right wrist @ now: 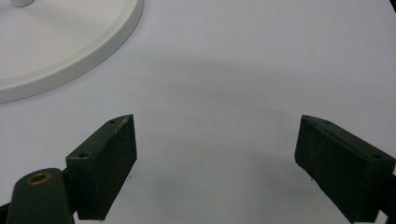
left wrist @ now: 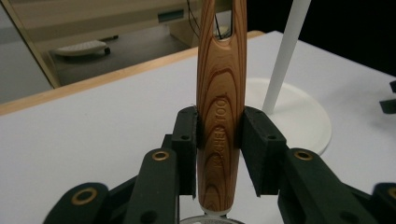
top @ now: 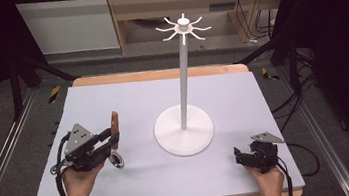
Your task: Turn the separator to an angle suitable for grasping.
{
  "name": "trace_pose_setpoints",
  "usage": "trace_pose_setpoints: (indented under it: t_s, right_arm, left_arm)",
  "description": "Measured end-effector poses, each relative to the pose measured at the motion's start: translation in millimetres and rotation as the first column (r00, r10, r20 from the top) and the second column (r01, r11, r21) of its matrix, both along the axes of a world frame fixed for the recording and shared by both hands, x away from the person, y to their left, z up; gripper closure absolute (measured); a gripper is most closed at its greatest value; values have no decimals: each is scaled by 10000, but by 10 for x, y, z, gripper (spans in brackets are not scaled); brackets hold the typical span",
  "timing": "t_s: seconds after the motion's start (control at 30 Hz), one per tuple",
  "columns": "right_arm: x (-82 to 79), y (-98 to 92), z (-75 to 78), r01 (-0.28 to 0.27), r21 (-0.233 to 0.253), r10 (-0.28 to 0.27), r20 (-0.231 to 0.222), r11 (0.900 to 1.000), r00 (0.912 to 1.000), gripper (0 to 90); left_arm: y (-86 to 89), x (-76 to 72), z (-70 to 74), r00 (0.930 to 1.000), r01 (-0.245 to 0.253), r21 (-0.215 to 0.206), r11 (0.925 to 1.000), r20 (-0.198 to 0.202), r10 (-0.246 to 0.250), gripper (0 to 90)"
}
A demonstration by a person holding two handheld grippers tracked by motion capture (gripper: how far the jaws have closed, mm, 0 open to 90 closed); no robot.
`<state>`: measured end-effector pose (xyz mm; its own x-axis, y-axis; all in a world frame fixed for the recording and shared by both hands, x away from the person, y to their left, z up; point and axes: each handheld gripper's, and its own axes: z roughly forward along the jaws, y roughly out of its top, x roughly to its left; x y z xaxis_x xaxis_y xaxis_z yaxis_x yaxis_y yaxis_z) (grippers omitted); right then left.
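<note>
Wooden handle (left wrist: 220, 107) of a kitchen tool sits pinched between my left fingers (left wrist: 187, 140), low over the worktop (top: 132, 98) left of the stand (top: 184, 127). Stiff, light, smooth-grained; mid-handle grip suits. My right fingers (right wrist: 105, 163) gape wide, holding nothing.

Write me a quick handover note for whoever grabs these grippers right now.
Left gripper: shut on the wooden-handled utensil, gripping the handle mid-length; its metal end sits low near the mat.
Right gripper: open, empty, resting on the table right of the stand.
White hook stand: upright at the table's middle, hooks bare.
Done: utensil grasped.
Left, probably: lift it and hang it by the slot in its handle on a hook.
</note>
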<state>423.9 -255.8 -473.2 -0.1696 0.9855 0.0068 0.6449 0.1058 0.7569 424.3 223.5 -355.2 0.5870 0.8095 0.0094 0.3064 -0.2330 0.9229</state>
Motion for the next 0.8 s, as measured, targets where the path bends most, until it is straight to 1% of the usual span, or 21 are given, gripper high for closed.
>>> trace_pose_setpoints:
  t_s: [0.1, 0.17, 0.4, 0.5, 0.63, 0.7, 0.8]
  right_arm:
    - [3, -3, 0, 16, -35, -16, 9, 10000, 10000, 133]
    - [2, -4, 3, 63, 48, -63, 14, 10000, 10000, 133]
    - [13, -12, -4, 14, -27, -13, 23, 10000, 10000, 133]
    - [11, -11, 3, 78, -25, -78, 33, 10000, 10000, 133]
    - [11, -11, 1, 67, -43, -67, 39, 10000, 10000, 133]
    - [8, -5, 2, 43, -19, -43, 31, 10000, 10000, 133]
    - [10, -7, 2, 32, -11, -32, 34, 10000, 10000, 133]
  left_arm:
    - [20, -7, 62, 9999, 52, -248, 9997, 133, -49, 669]
    - [25, -12, 90, 9997, 77, -341, 9994, 245, -69, 669]
    - [9, 8, 191, 9984, 210, -659, 9976, 546, -174, 668]
    - [-17, 21, 263, 9972, 258, -686, 9973, 721, -209, 668]
    - [-35, 57, 366, 9959, 371, -1038, 9939, 862, -281, 668]
    - [-54, 71, 423, 9952, 407, -1117, 9929, 936, -302, 668]
    - [-82, 82, 520, 9930, 493, -1130, 9924, 1122, -366, 668]
